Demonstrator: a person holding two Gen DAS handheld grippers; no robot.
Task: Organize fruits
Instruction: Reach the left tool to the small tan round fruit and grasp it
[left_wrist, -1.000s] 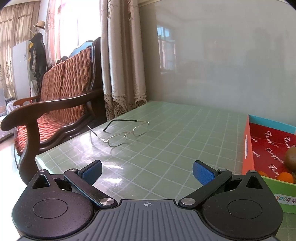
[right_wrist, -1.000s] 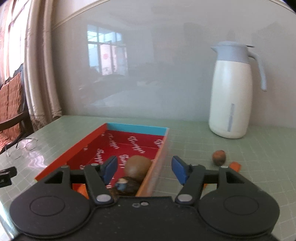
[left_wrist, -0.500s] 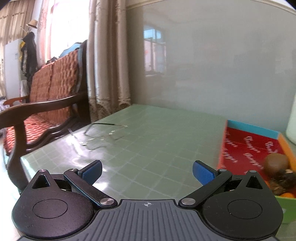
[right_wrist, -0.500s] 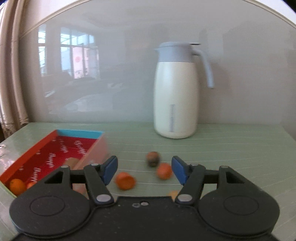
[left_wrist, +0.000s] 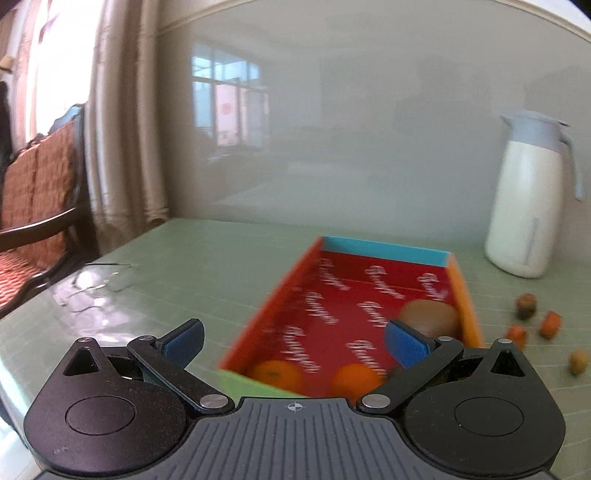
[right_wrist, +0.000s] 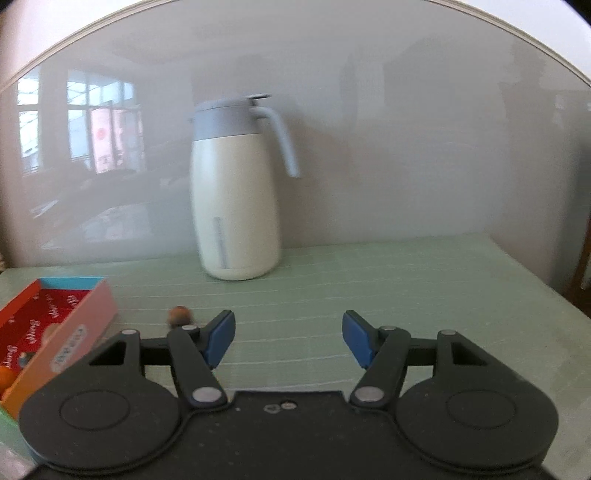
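Both sets of tongs stand apart and carry nothing. The left tongs (left_wrist: 293, 341) hover low over the near end of the red box (left_wrist: 369, 295), apparently just watching its contents: a kiwi (left_wrist: 428, 319) against the right wall, two oranges (left_wrist: 279, 374) along the near edge. The right tongs (right_wrist: 288, 338) face the worktop (right_wrist: 406, 280) to the box's right, probably seeking the next loose fruit. A brown fruit (right_wrist: 179, 315) lies just beyond its left pad, outside the gap. Several more small fruits (left_wrist: 550, 325) lie scattered right of the box, toward the worktop's back edge where the white jug (right_wrist: 236, 206) stands.
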